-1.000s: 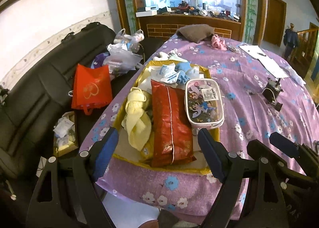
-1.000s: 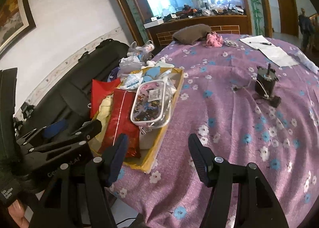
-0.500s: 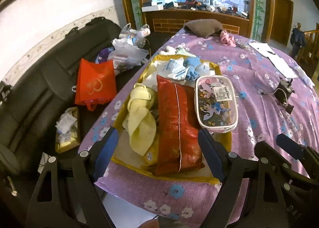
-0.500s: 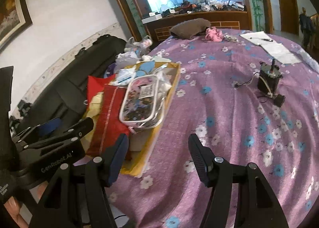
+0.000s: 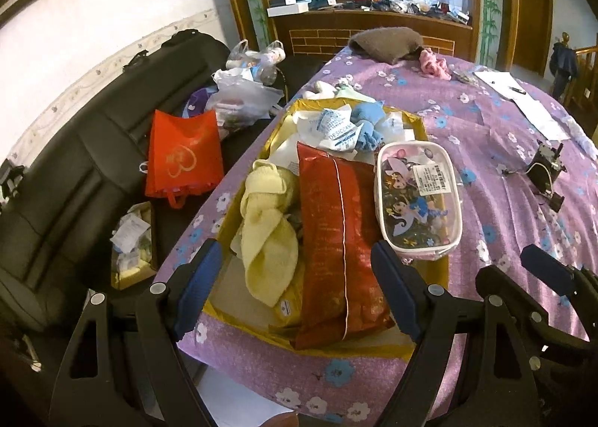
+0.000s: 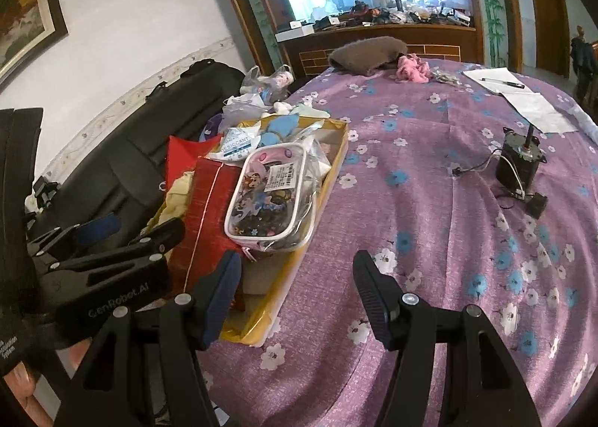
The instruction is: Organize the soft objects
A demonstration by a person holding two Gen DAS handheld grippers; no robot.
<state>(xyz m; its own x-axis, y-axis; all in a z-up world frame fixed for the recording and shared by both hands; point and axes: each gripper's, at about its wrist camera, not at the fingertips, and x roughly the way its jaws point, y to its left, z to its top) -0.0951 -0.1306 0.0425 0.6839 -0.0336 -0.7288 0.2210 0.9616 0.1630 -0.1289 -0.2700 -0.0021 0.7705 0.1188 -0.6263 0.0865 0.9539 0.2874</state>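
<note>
A gold tray (image 5: 239, 204) (image 6: 329, 180) on the purple flowered table holds a red foil bag (image 5: 338, 236) (image 6: 203, 214), a yellow cloth (image 5: 267, 236), a clear cartoon pouch (image 5: 416, 202) (image 6: 273, 195), white desiccant packets (image 5: 332, 126) and a blue cloth (image 5: 368, 120). My left gripper (image 5: 295, 285) hangs open above the tray's near end, its fingers either side of the yellow cloth and red bag, touching nothing. Over the tablecloth, just right of the tray's near corner, my right gripper (image 6: 297, 294) is open and holds nothing. A brown cloth (image 5: 385, 43) and a pink cloth (image 5: 433, 66) lie at the far edge.
A small black motor with wires (image 6: 517, 165) stands on the table at right, papers and a pen (image 6: 523, 98) beyond it. A dark sofa (image 5: 74, 172) at left carries a red bag (image 5: 183, 157) and plastic bags (image 5: 243, 98). A wooden counter (image 5: 373, 21) lines the back.
Both grippers have edged forward and slightly down toward the tray, so the tray and its contents look larger. Both stay open and nothing was grasped.
</note>
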